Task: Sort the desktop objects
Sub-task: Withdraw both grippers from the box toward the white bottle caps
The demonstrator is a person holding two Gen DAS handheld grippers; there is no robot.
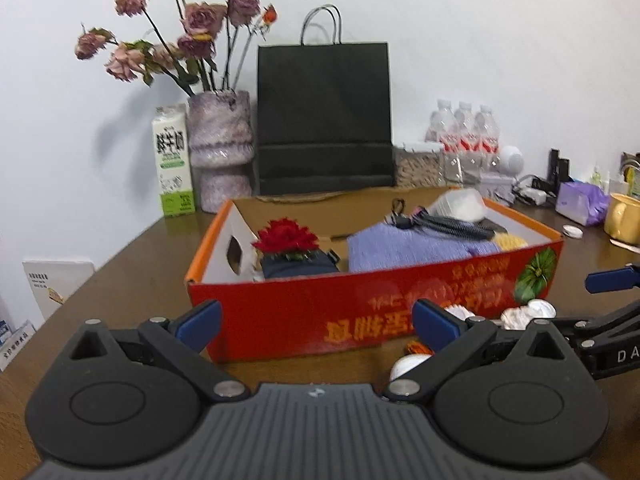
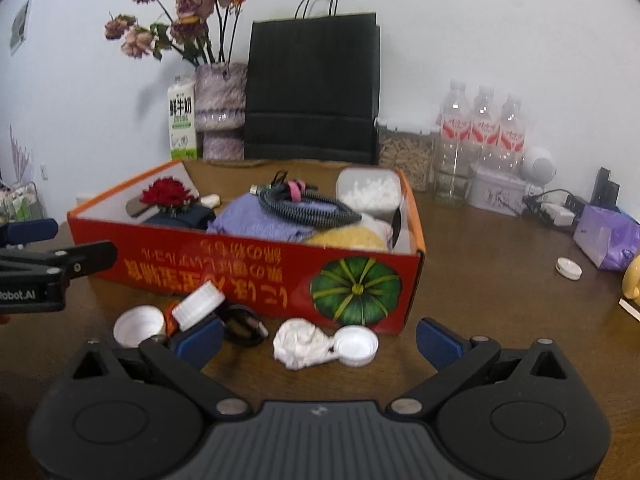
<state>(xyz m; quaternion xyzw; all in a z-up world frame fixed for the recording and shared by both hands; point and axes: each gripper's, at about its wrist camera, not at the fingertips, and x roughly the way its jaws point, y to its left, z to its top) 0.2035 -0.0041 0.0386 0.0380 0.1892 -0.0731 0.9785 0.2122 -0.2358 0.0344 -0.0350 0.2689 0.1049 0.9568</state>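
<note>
A red cardboard box [image 1: 304,312] [image 2: 248,272] stands on the brown table, holding a red flower [image 1: 286,236] [image 2: 168,192], a purple cloth [image 1: 404,246] [image 2: 256,216], a coiled black cable [image 2: 308,204] and a white tub [image 2: 370,188]. In front of it lie a crumpled white tissue [image 2: 298,340], white caps [image 2: 356,346] [image 2: 138,326] and a small black cable [image 2: 244,326]. My left gripper [image 1: 316,322] is open, close to the box's front. My right gripper [image 2: 318,340] is open around the tissue and cap, above them.
Against the wall stand a black paper bag [image 1: 324,120] [image 2: 312,88], a vase of dried roses [image 1: 220,144], a milk carton [image 1: 174,160], water bottles [image 2: 482,128] and a jar [image 2: 406,154]. A purple pack [image 2: 608,238], a yellow mug [image 1: 622,218] and a small white lid [image 2: 568,269] sit at right.
</note>
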